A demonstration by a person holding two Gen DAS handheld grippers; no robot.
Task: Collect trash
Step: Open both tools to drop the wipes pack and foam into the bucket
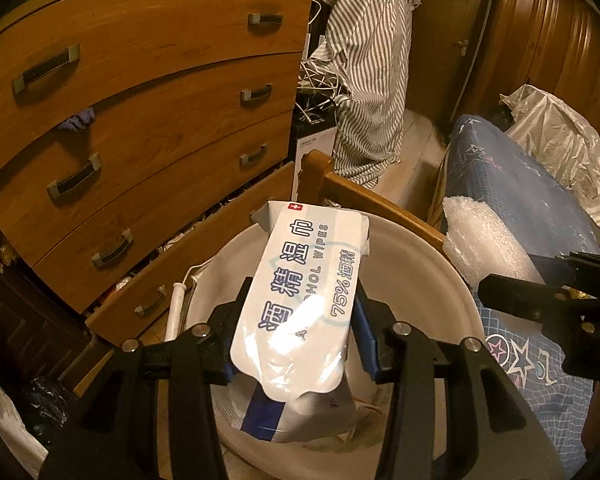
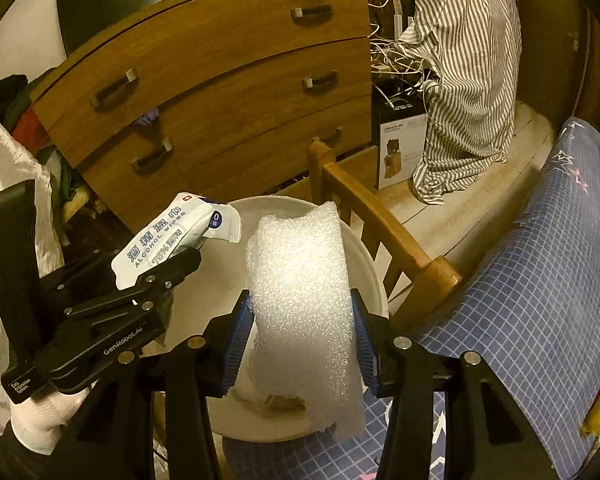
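Note:
My left gripper [image 1: 296,332] is shut on a white alcohol wipes packet [image 1: 304,292] and holds it above a white round bin [image 1: 420,280]. The packet also shows in the right wrist view [image 2: 168,236], held by the left gripper [image 2: 180,264]. My right gripper [image 2: 300,336] is shut on a white foam sheet [image 2: 300,288] over the same bin [image 2: 364,264]. In the left wrist view the foam sheet [image 1: 484,244] and the right gripper [image 1: 540,304] are at the right.
A wooden chest of drawers [image 1: 140,120] stands behind the bin, its lowest drawer [image 1: 188,256] pulled open. A wooden bed rail [image 2: 380,224] and blue patterned bedding [image 2: 540,280] lie right. A striped shirt [image 2: 460,80] hangs behind, by a boxed item [image 2: 400,148].

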